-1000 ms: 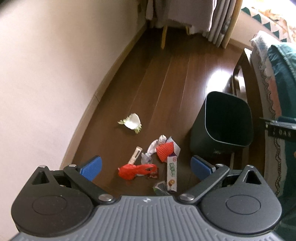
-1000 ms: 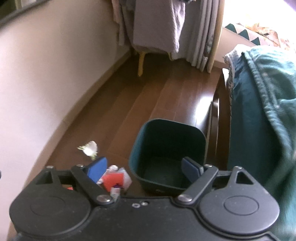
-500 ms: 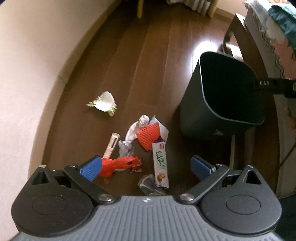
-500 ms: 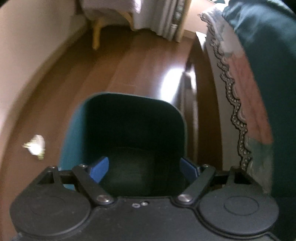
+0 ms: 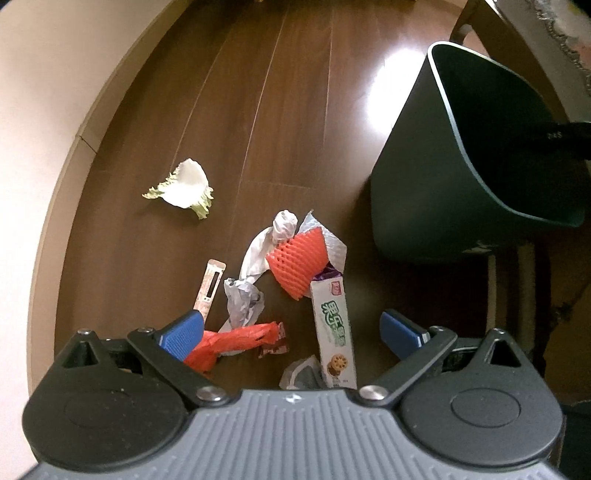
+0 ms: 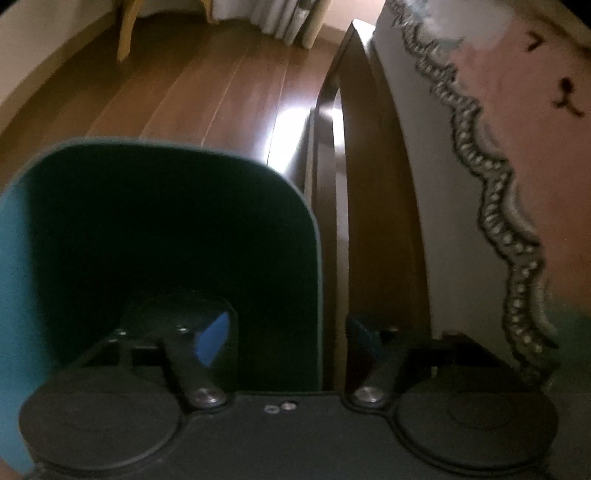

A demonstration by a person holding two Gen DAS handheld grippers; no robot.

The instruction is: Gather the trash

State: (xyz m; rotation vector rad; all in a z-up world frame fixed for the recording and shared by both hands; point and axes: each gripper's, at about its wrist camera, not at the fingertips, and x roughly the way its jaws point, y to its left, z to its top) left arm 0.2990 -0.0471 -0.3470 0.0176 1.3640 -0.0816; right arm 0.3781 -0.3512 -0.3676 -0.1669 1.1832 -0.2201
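A pile of trash lies on the wooden floor: an orange foam net (image 5: 299, 264), a green-and-white biscuit box (image 5: 332, 332), a red plastic wrapper (image 5: 236, 343), crumpled white paper (image 5: 258, 251) and a paper strip (image 5: 208, 286). A cabbage leaf (image 5: 183, 188) lies apart to the left. My left gripper (image 5: 291, 334) is open just above the pile. The dark green bin (image 5: 476, 158) stands to the right. My right gripper (image 6: 288, 338) is open, astride the bin's right wall (image 6: 317, 288), one finger inside.
A pale wall with a skirting board (image 5: 74, 147) runs along the left. A dark wooden furniture frame (image 6: 369, 184) with a patterned cloth (image 6: 517, 166) stands right of the bin. Curtains and a yellow chair leg (image 6: 125, 33) are far back.
My left gripper has dropped closer to the trash pile. My right gripper has moved right and down, from over the bin's mouth to straddling its right wall.
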